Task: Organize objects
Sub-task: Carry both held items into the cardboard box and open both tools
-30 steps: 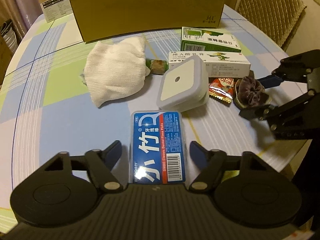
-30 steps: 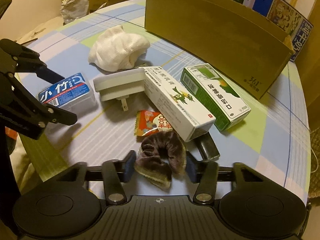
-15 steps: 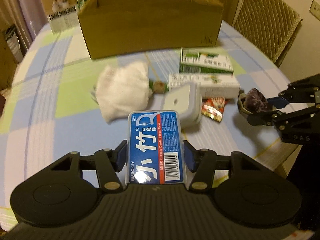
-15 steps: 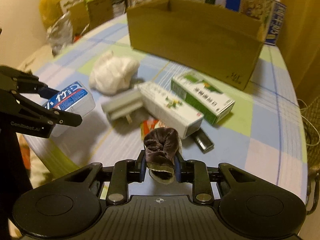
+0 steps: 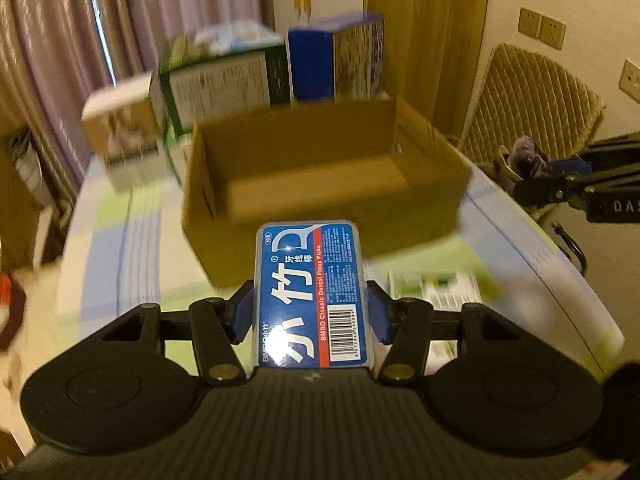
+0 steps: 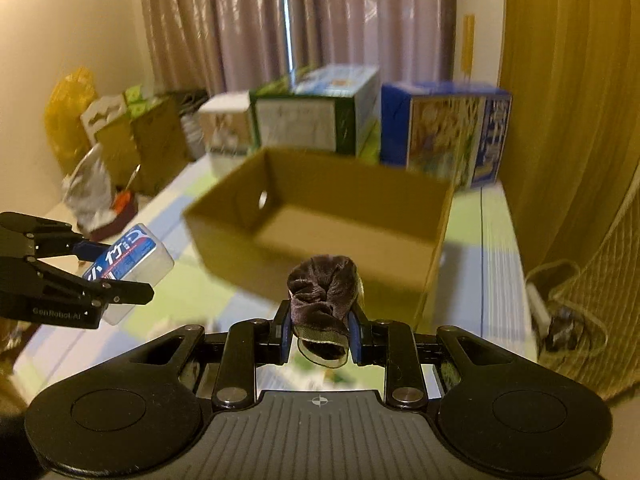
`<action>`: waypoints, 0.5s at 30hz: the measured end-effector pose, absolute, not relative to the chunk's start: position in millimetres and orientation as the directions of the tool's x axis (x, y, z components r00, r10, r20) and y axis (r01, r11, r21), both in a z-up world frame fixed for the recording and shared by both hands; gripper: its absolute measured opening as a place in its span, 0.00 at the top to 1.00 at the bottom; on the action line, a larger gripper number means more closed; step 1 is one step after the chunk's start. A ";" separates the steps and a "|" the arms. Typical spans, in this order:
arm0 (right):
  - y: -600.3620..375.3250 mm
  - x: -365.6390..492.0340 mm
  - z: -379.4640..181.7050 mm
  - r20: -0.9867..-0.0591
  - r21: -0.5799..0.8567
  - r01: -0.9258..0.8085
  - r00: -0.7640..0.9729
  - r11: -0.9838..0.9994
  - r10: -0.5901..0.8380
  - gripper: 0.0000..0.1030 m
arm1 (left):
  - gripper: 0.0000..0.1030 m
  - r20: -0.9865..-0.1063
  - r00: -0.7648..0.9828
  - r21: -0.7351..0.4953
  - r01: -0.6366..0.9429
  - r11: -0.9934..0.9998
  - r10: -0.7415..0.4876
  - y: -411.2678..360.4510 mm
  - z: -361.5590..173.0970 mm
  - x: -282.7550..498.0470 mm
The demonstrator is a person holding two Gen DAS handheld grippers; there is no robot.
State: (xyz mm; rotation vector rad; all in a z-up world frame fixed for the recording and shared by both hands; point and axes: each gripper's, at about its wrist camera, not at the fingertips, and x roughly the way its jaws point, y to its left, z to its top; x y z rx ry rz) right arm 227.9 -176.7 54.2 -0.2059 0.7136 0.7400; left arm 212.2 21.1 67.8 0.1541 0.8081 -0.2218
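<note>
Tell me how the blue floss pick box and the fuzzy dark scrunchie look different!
The flat blue plastic floss pick box is hard, rectangular and printed; the dark velvet scrunchie is soft, crumpled and plain. The box sits in the left tongs, the scrunchie in the right tongs. Both are held up before the open cardboard box.

left gripper (image 5: 311, 312) clamped on blue floss box (image 5: 312, 292), held above table (image 5: 120, 248), open cardboard box (image 5: 320, 184) just ahead, blurred, right gripper (image 5: 560, 176) at right edge gripping dark scrunchie (image 5: 526, 156), cartons (image 5: 240, 76) behind box, chair (image 5: 528, 100) far right
</note>
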 end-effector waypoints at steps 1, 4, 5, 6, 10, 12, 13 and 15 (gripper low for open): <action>-171.0 240.2 58.9 -0.654 0.069 -0.674 0.526 0.735 0.544 0.76 | 0.50 -0.725 0.676 0.056 0.252 0.966 -0.134 21.1 73.7 224.5; -153.8 276.4 65.0 -0.652 0.097 -0.660 0.523 0.745 0.549 0.76 | 0.50 -0.714 0.688 0.060 0.242 0.968 -0.128 21.4 85.4 260.6; -150.5 290.0 64.3 -0.655 0.124 -0.652 0.513 0.748 0.555 0.76 | 0.50 -0.713 0.690 0.060 0.239 0.969 -0.126 21.7 87.1 273.1; -147.3 303.2 62.4 -0.658 0.146 -0.638 0.507 0.756 0.556 0.76 | 0.50 -0.713 0.690 0.057 0.236 0.970 -0.126 23.0 86.7 281.5; -134.8 347.1 46.9 -0.679 0.204 -0.590 0.490 0.781 0.547 0.76 | 0.49 -0.720 0.681 0.029 0.220 0.975 -0.133 26.3 78.1 316.4; -130.6 362.1 36.8 -0.695 0.213 -0.575 0.480 0.790 0.536 0.76 | 0.49 -0.726 0.674 0.021 0.218 0.976 -0.135 26.9 70.9 328.1; -128.2 367.5 32.0 -0.702 0.217 -0.570 0.473 0.792 0.533 0.76 | 0.49 -0.731 0.669 0.018 0.219 0.976 -0.136 26.4 66.4 334.4; -125.8 376.2 21.8 -0.713 0.227 -0.563 0.460 0.795 0.529 0.76 | 0.49 -0.738 0.661 0.014 0.217 0.976 -0.136 26.2 56.8 345.5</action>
